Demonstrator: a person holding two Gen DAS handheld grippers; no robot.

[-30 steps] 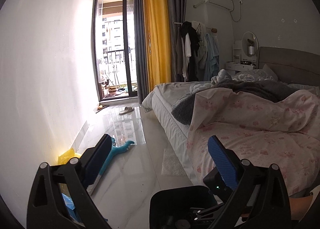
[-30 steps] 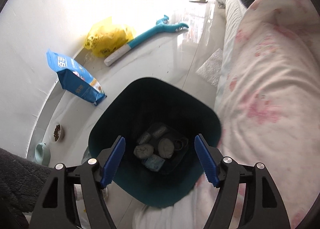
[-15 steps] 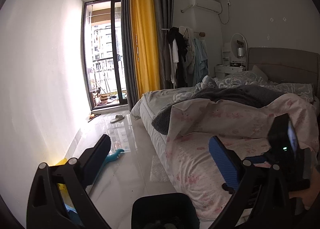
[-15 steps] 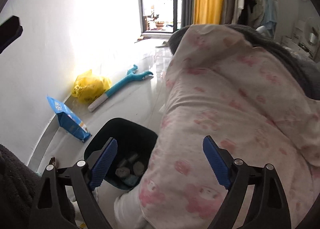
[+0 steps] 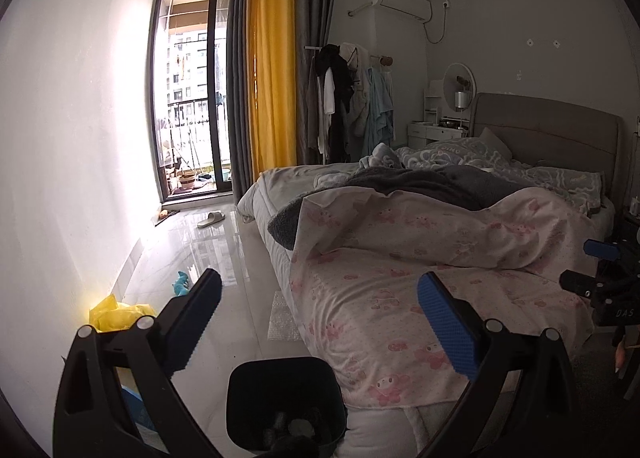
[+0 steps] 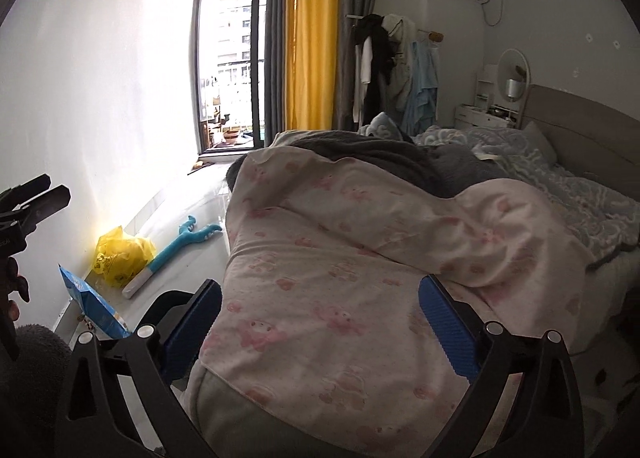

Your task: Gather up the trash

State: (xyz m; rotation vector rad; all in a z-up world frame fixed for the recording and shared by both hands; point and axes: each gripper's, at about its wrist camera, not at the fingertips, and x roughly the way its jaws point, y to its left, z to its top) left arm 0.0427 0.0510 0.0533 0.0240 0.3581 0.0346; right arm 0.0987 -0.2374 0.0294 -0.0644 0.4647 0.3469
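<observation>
**Black bin by the bed, both hand-held grippers spread and empty**

Black and open-topped, the trash bin [image 5: 286,402] stands on the glossy floor [image 5: 224,258] right against the foot corner of the bed [image 5: 400,298]; we can see a few crumpled pieces of trash [image 5: 296,426] lying in its bottom. Our left hand-held gripper [image 5: 318,314] hangs above it with its blue-padded fingers spread wide and nothing between them. Our right hand-held gripper [image 6: 320,318] is likewise spread and empty, held over the pink-patterned duvet [image 6: 360,258], with only a dark edge of the bin showing behind its left finger.

Along the white wall we see a yellow plastic bag [image 6: 120,254] on the floor, just beside a teal long-handled grabber [image 6: 180,246] whose white grip end lies near the bag. A blue pet-food bag [image 6: 90,306] lies nearer to us, between the yellow bag and the bin. A sheet of bubble wrap [image 5: 282,316] lies flat on the floor next to the bed's side. Farther off, a single slipper [image 5: 211,219] rests near the balcony door [image 5: 192,97]. A grey blanket [image 5: 420,181] is bunched on top of the duvet.
</observation>
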